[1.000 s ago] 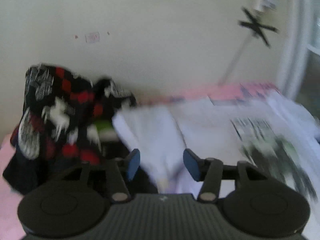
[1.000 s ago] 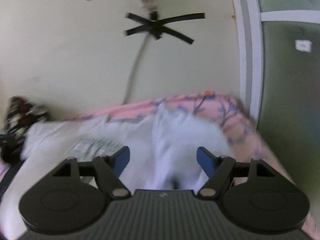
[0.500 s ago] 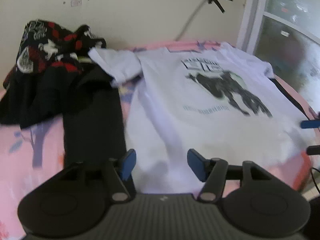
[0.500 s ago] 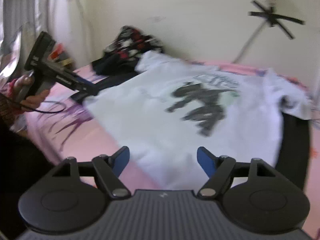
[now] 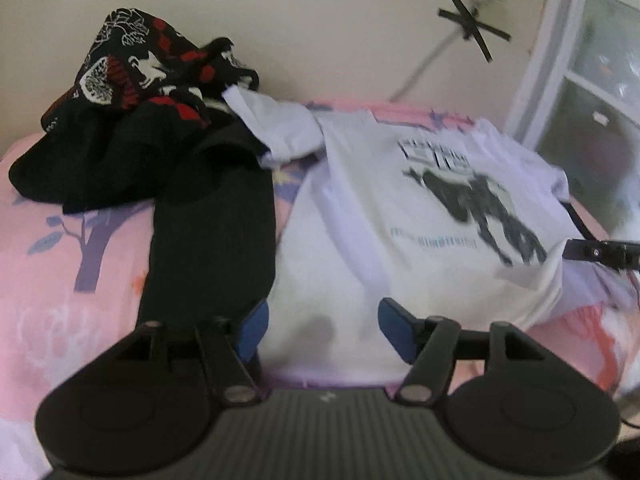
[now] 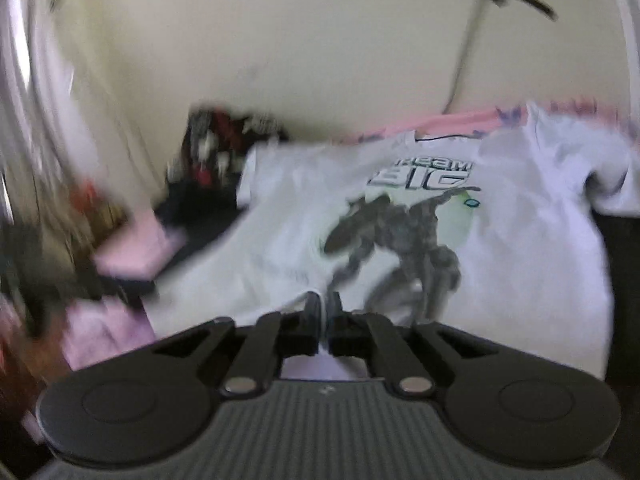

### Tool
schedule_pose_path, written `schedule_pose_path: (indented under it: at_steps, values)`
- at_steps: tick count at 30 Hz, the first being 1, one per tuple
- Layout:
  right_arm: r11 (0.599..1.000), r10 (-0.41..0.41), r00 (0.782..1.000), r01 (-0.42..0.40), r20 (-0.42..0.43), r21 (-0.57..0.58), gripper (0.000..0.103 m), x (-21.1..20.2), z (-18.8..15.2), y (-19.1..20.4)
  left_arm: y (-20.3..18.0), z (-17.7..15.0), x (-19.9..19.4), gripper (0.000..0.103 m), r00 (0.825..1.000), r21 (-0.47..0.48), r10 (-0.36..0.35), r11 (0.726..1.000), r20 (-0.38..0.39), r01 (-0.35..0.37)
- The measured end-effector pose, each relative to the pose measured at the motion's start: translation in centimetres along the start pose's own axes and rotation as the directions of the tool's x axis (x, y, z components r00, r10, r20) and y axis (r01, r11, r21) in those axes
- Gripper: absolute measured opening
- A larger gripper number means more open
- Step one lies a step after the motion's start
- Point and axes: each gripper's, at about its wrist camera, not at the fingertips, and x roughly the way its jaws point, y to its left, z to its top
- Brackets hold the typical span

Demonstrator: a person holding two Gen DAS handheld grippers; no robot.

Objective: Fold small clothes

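You are working a white T-shirt (image 5: pixel 372 216) lying print-up on the pink bedspread (image 5: pixel 52 264). Your left gripper (image 5: pixel 320 322) is opening over the hem, gripping nothing. Your right gripper (image 6: pixel 323 312) is pressed together, apparently pinching the hem. The cloth is handling light, limp and crease-prone; hem corners and shoulders are offering the surest hold.
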Motion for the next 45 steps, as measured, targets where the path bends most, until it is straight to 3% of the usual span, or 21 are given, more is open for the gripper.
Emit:
schedule_pose_path:
  at_steps: [1,2,3,4,5,7,11,14,18,22,27,32,34,35,36,37,39,45]
  values:
    - [0.999,-0.027,1.0,0.026,0.007,0.039,0.007,0.6,0.2,-0.8,0.0,0.3,0.6,0.063,1.0,-0.007,0.013,1.0,0.004,-0.013]
    - [0.994,-0.089,0.996,0.089,0.0,0.057,0.038,1.7,0.2,-1.7,0.0,0.6,1.2,0.063,1.0,-0.013,0.029,0.999,0.002,-0.029]
    - [0.983,-0.178,0.984,0.179,-0.017,0.043,0.045,2.7,0.1,-2.3,0.1,0.8,1.9,0.063,0.999,-0.019,0.049,0.999,-0.005,-0.049]
    - [0.976,-0.216,0.976,0.216,0.012,0.006,0.041,2.7,-0.1,-2.5,0.4,0.9,2.6,0.063,0.997,-0.025,0.073,0.997,-0.017,-0.073]
    - [0.974,-0.227,0.974,0.227,0.01,-0.014,0.047,2.4,-0.1,-2.2,0.6,0.9,3.1,0.063,0.995,-0.031,0.096,0.995,-0.027,-0.097]
    - [0.974,-0.22,0.974,0.222,0.045,-0.047,0.047,0.6,-0.2,-1.7,1.4,1.0,3.6,0.063,0.992,-0.048,0.123,0.991,-0.036,-0.124]
    - [0.966,-0.22,0.967,0.234,0.126,-0.112,0.049,-4.2,-0.4,-1.1,3.0,1.1,2.6,0.065,0.994,-0.09,0.11,0.99,-0.013,-0.11]
    - [0.961,-0.245,0.957,0.261,0.155,-0.091,0.049,-7.1,-0.9,-1.6,3.5,1.1,0.8,0.065,0.993,-0.096,0.113,0.989,0.02,-0.111]
    - [0.967,-0.235,0.962,0.246,0.141,-0.064,0.049,-9.1,-2.1,-2.7,3.6,0.4,-1.8,0.075,0.995,-0.088,0.076,0.994,0.06,-0.071]
    - [0.976,-0.196,0.977,0.203,0.089,-0.076,0.049,-9.7,-4.4,-2.3,3.1,-0.7,-3.1,0.075,0.999,-0.07,0.026,0.997,0.044,-0.023]
    - [0.981,-0.18,0.984,0.18,0.013,-0.075,0.052,-8.8,-6.1,-2.5,2.3,-1.7,-1.9,0.075,1.0,-0.03,0.005,1.0,-0.02,-0.006]
    - [0.983,-0.176,0.984,0.177,0.02,-0.049,0.053,-7.6,-6.6,-2.9,1.5,-2.3,-0.1,0.073,0.998,0.01,0.001,1.0,-0.062,-0.001]
    - [0.98,-0.184,0.982,0.186,0.037,-0.066,0.048,-6.9,-6.6,-2.4,1.0,-2.2,0.8,0.057,0.997,0.031,0.026,0.999,-0.07,-0.024]
    - [0.975,-0.201,0.979,0.204,0.038,-0.085,0.024,-6.5,-6.3,-2.2,0.6,-2.1,0.9,0.038,0.997,0.059,0.057,0.997,-0.056,-0.054]
    - [0.966,-0.234,0.972,0.236,0.038,-0.103,0.012,-6.1,-5.7,-2.2,0.4,-1.8,1.0,0.016,0.995,0.083,0.081,0.994,-0.056,-0.076]
    - [0.966,-0.24,0.97,0.242,0.033,-0.092,0.007,-5.9,-4.9,-2.3,0.5,-1.1,0.9,0.015,0.995,0.079,0.069,0.995,-0.065,-0.064]
    - [0.974,-0.211,0.975,0.216,0.075,-0.069,0.005,-6.9,-3.1,-2.9,1.0,0.3,-0.3,0.013,0.999,0.044,0.02,0.999,-0.04,-0.019]
    - [0.986,-0.102,0.965,0.131,0.243,-0.106,0.005,-14.7,1.1,-0.7,2.7,4.3,-9.0,0.012,0.987,-0.022,-0.099,0.994,0.129,0.102]
